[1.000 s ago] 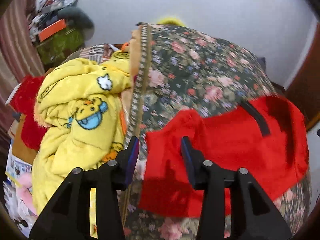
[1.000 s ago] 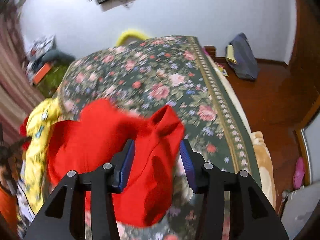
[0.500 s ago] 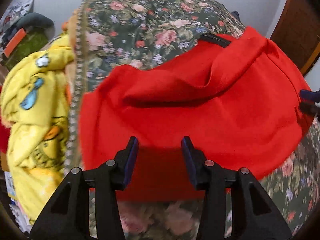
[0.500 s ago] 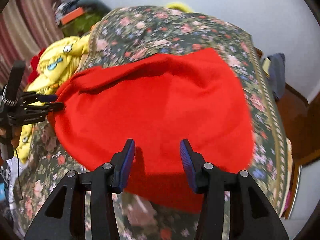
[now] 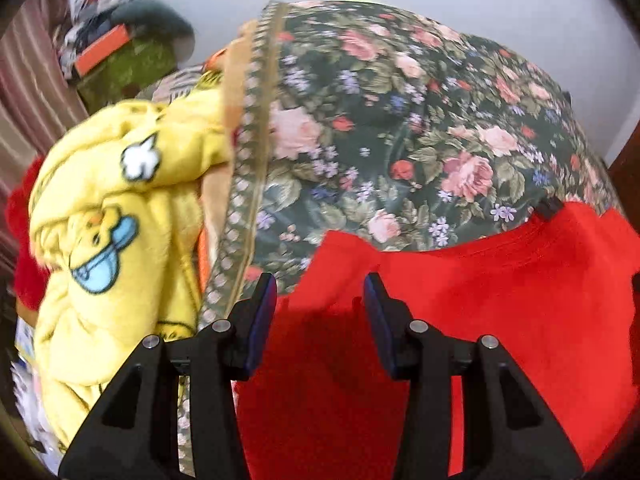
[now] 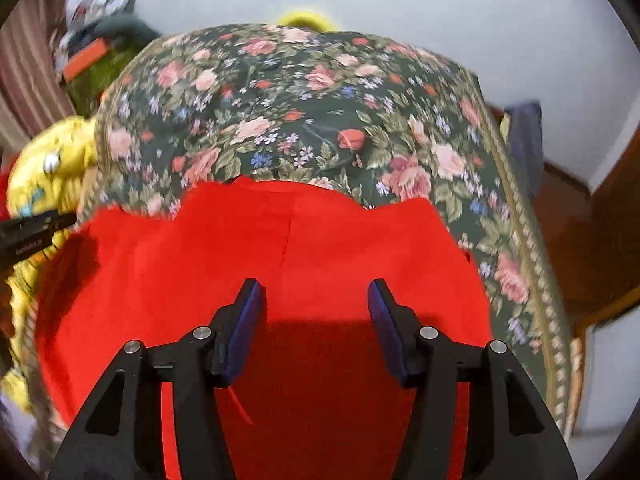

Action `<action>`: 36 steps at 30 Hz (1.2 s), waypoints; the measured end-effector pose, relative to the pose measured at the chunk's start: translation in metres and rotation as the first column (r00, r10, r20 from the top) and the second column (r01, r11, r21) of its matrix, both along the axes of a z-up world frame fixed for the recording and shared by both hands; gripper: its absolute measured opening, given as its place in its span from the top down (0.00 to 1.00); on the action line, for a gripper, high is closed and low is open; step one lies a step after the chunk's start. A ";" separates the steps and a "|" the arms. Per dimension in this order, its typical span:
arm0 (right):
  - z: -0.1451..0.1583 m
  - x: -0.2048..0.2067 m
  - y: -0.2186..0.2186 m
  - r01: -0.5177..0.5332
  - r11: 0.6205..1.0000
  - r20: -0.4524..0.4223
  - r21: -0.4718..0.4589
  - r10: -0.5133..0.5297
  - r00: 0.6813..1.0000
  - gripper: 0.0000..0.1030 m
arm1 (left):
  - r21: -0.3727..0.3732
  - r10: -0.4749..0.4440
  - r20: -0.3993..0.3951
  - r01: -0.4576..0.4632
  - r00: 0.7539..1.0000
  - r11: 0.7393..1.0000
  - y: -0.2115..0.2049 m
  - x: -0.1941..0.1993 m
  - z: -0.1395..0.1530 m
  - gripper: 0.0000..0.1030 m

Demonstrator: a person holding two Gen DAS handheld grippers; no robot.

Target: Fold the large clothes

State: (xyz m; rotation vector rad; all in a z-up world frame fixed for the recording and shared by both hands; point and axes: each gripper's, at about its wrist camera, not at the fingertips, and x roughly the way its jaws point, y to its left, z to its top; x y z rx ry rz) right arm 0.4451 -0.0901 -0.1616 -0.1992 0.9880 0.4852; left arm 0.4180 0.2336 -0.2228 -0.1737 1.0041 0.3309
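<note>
While the red garment (image 6: 280, 264) lay spread on the floral bed (image 6: 304, 112), toward six o'clock, the right hand-held gripper (image 6: 314, 330) was opening over it and the left hand-held gripper (image 5: 320, 320) stood part-open, gripping nothing; folding probably needs a fresh edge grasp.

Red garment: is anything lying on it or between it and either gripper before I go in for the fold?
Nothing visible. The red garment lies bare on the floral bedspread, directly under the left gripper and the right gripper, whose jaws are opening. The yellow blanket sits off to the side.

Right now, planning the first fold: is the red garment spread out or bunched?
Spread out: the red garment lies broad across the floral bedspread.
</note>
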 end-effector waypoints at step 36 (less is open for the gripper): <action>0.024 -0.116 -0.111 0.061 0.993 0.121 -0.097 -0.049 0.991 0.21 | -0.130 0.232 -0.028 -0.234 0.972 0.964 0.055 -0.209 -0.018 0.37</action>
